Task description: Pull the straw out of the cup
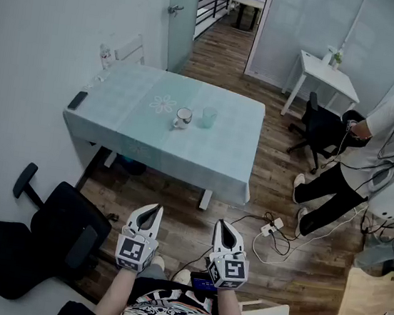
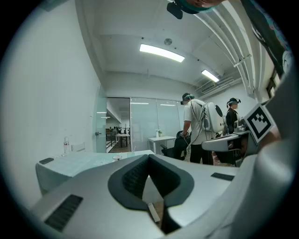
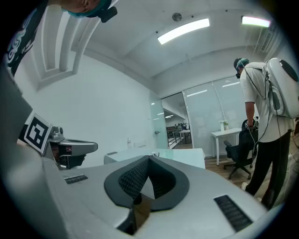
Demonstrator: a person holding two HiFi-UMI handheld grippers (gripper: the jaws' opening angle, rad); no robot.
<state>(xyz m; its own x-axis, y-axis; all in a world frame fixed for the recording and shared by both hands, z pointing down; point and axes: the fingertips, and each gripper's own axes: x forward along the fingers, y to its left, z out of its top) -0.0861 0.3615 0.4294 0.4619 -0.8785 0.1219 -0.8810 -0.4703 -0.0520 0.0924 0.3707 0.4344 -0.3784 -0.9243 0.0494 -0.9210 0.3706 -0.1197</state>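
A white mug (image 1: 182, 119) and a pale green translucent cup (image 1: 209, 117) stand side by side near the middle of the light-clothed table (image 1: 134, 141). No straw can be made out at this distance. My left gripper (image 1: 151, 209) and right gripper (image 1: 220, 224) are held close to my body over the wooden floor, well short of the table. Each has its jaws together at the tips, with nothing between them. In the left gripper view the left gripper (image 2: 149, 156) points at the table (image 2: 70, 163); the right gripper (image 3: 149, 158) does likewise.
A dark phone (image 1: 78, 100) and a water bottle (image 1: 104, 58) are at the table's left side. A black office chair (image 1: 57, 232) is at my left. A person (image 1: 379, 141) stands at the right beside a black chair (image 1: 320, 126); cables (image 1: 270, 231) lie on the floor.
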